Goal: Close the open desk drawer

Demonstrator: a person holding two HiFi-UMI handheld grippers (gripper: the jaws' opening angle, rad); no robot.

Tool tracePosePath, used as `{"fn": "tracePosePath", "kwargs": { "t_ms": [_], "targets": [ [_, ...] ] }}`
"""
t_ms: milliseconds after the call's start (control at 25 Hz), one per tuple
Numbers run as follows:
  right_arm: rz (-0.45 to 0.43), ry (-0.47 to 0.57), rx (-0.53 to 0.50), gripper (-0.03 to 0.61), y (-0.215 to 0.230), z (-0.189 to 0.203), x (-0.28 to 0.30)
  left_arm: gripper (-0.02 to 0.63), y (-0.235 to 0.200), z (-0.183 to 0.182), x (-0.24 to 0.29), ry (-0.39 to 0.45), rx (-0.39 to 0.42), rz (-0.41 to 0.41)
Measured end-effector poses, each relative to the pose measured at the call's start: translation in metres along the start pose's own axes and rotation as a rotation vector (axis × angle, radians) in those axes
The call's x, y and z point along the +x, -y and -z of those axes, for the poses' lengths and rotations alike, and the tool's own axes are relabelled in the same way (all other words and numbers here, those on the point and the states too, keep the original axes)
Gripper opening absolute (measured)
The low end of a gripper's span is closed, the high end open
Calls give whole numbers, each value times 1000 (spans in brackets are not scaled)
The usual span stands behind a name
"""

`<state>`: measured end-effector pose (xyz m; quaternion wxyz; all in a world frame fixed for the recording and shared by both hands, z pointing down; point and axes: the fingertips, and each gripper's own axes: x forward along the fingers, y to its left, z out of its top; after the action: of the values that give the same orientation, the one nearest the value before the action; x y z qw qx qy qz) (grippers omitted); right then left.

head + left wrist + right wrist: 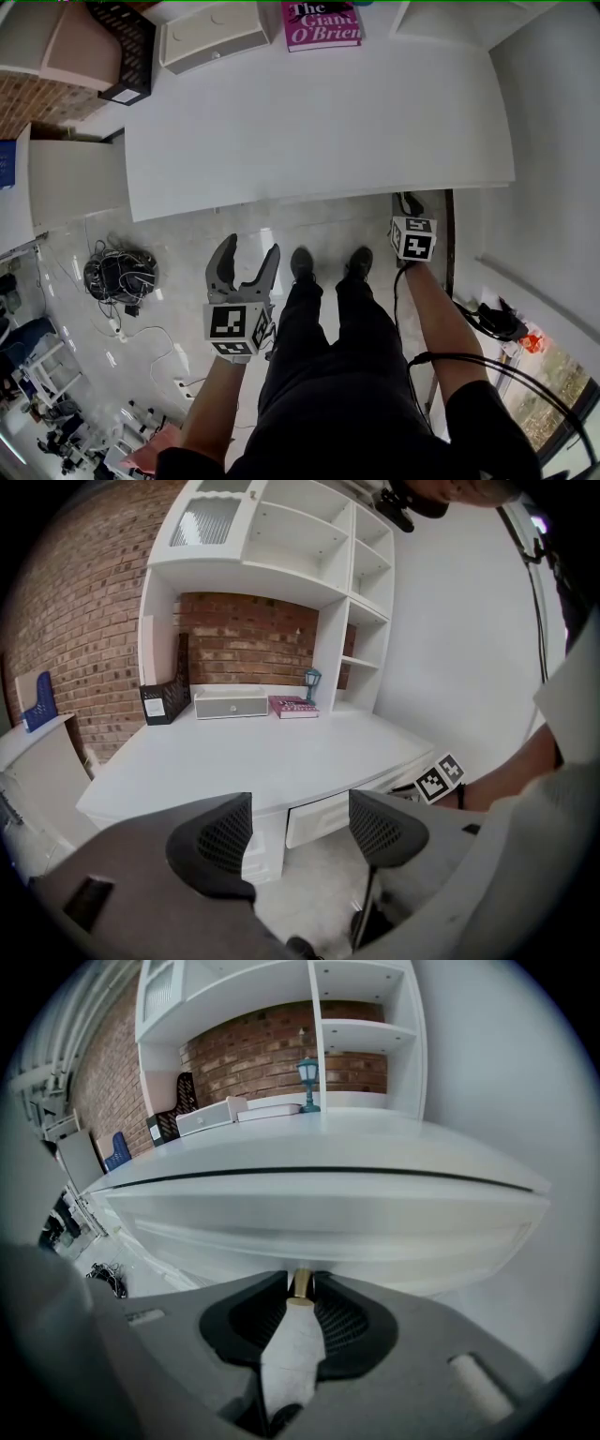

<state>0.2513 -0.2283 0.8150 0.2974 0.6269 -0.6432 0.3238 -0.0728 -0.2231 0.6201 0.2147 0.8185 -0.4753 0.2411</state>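
Note:
The white desk (319, 112) fills the top of the head view. Its drawer shows in the left gripper view as a white front panel (319, 819) under the desktop edge, standing out a little. In the right gripper view the drawer front (309, 1227) is very close, and my right gripper (299, 1288) is shut on its small brass knob (300, 1284). From the head view the right gripper (408, 204) reaches under the desk's front edge at the right, tips hidden. My left gripper (250, 248) hangs open over the floor, away from the desk, holding nothing (292, 822).
A tangle of cables (120, 272) lies on the floor at the left, beside a low white cabinet (75, 178). The person's shoes (302, 264) stand between the grippers. At the desk's back are a pink book (322, 23), a small white box (211, 36) and a black rack (131, 52).

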Motion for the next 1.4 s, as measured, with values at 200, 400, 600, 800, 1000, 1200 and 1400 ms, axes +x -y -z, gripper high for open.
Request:
{"fn": "tracePosePath", "kwargs": {
  "t_ms": [200, 400, 600, 800, 1000, 1200, 1400],
  "targets": [
    [4, 0, -6, 91, 1, -12, 10, 318, -3, 1, -3, -11, -30, -2],
    [13, 1, -54, 99, -1, -13, 11, 318, -13, 4, -6, -2, -19, -23],
    [18, 36, -34, 129, -1, -24, -14, 318, -9, -10, -7, 20, -28, -2],
    [25, 106, -6, 127, 1, -39, -67, 318, -1, -42, -14, 69, -10, 19],
    [58, 265, 20, 127, 10, -91, -138, 318, 6, -89, -25, 185, -5, 25],
    [54, 512, -54, 127, -2, -182, -216, 318, 13, -153, -46, 314, 42, 27],
    [27, 758, -164, 127, -30, -264, -304, 318, 16, -217, -76, 450, 72, 16]
  ]
}}
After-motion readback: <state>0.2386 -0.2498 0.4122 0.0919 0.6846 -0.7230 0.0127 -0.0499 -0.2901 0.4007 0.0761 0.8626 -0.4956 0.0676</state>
